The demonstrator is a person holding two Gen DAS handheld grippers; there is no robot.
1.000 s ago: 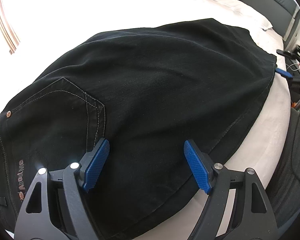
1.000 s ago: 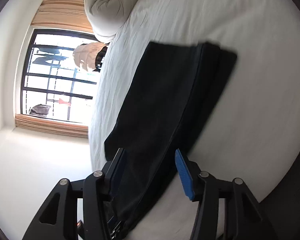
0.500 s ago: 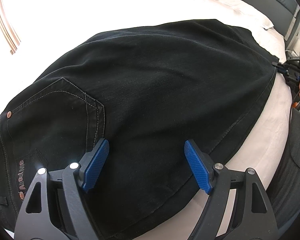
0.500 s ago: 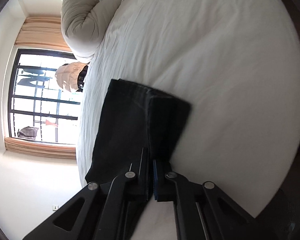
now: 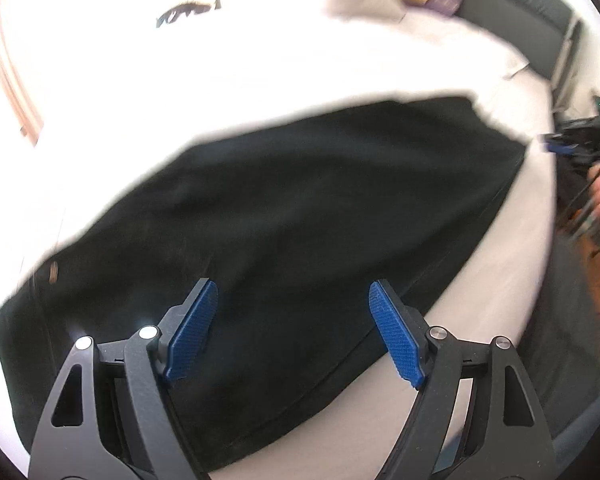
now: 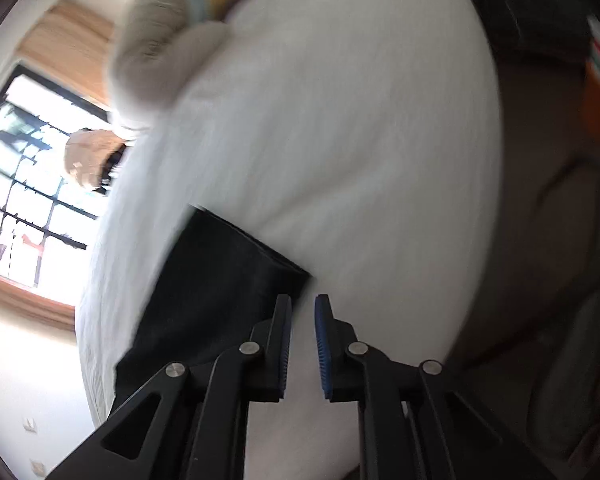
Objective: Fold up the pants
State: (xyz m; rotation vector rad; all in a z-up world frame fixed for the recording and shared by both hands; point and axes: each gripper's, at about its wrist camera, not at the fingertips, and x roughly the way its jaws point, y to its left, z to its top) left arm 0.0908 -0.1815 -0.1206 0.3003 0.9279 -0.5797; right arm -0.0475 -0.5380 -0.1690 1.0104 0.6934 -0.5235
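Your left claw (image 5: 292,332) hangs wide over the black pants (image 5: 300,216) lying flat on the bed (image 5: 500,280); your right claw (image 6: 303,344) is narrow, gripping nothing, beside the hem. Rushing risks dragging the fabric crooked.

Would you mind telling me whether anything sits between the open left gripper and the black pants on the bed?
Nothing visible does: the left gripper hangs with its jaws wide apart directly over the black pants, which lie spread on the white bed.

Probably bedroom: bed (image 6: 340,140), pillows (image 6: 152,48)
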